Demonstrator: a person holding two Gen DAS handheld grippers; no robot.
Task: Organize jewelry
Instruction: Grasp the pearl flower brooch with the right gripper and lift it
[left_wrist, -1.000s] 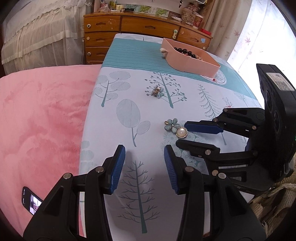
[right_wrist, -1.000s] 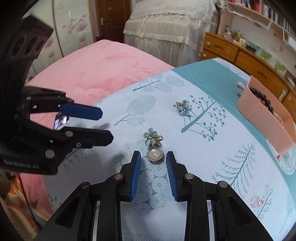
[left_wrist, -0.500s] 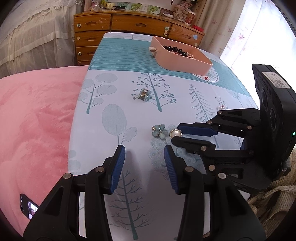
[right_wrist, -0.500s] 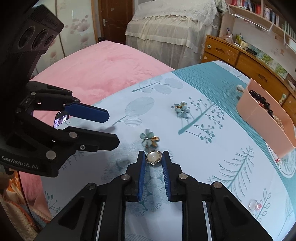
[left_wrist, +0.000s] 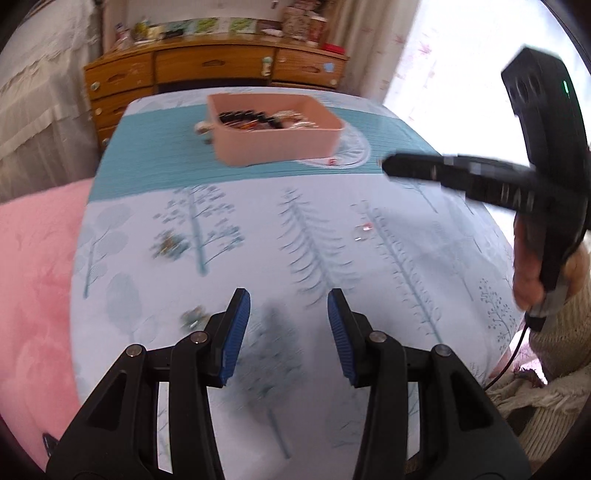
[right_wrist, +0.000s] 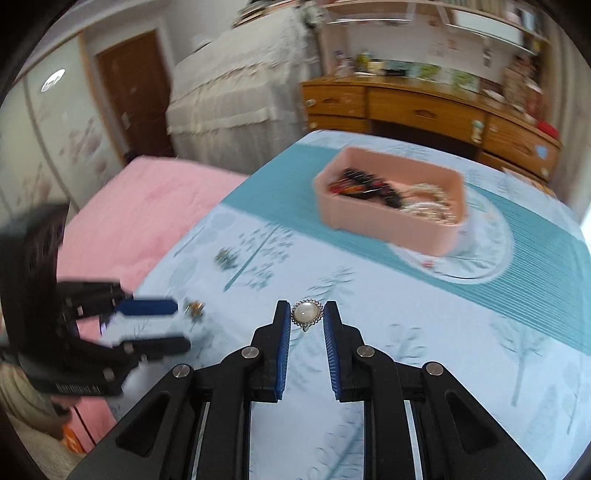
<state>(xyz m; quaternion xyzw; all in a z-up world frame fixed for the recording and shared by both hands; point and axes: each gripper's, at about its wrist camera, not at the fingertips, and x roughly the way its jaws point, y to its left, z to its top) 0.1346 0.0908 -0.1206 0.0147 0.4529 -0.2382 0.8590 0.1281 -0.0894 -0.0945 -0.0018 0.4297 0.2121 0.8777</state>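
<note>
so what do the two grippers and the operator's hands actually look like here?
Both grippers, left and right, are black linkage frames with silver rivets and ribbed blue finger pads. The right one's body carries a green LED and a trailing black cable. The bare right hand wears a cream knit sleeve.

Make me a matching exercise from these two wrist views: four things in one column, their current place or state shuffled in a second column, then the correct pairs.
Things
1. pearl brooch
2. pink box
3. left gripper
4. teal flower piece

Places or states
A. open, with nothing between its fingers
B. lying on the tree-print cloth beside the left gripper's fingertip
C. pinched between the right gripper's blue pads
D. standing on the teal band of the cloth, with beads and chains inside

Pairs: 1-C, 2-D, 3-A, 4-B
</note>
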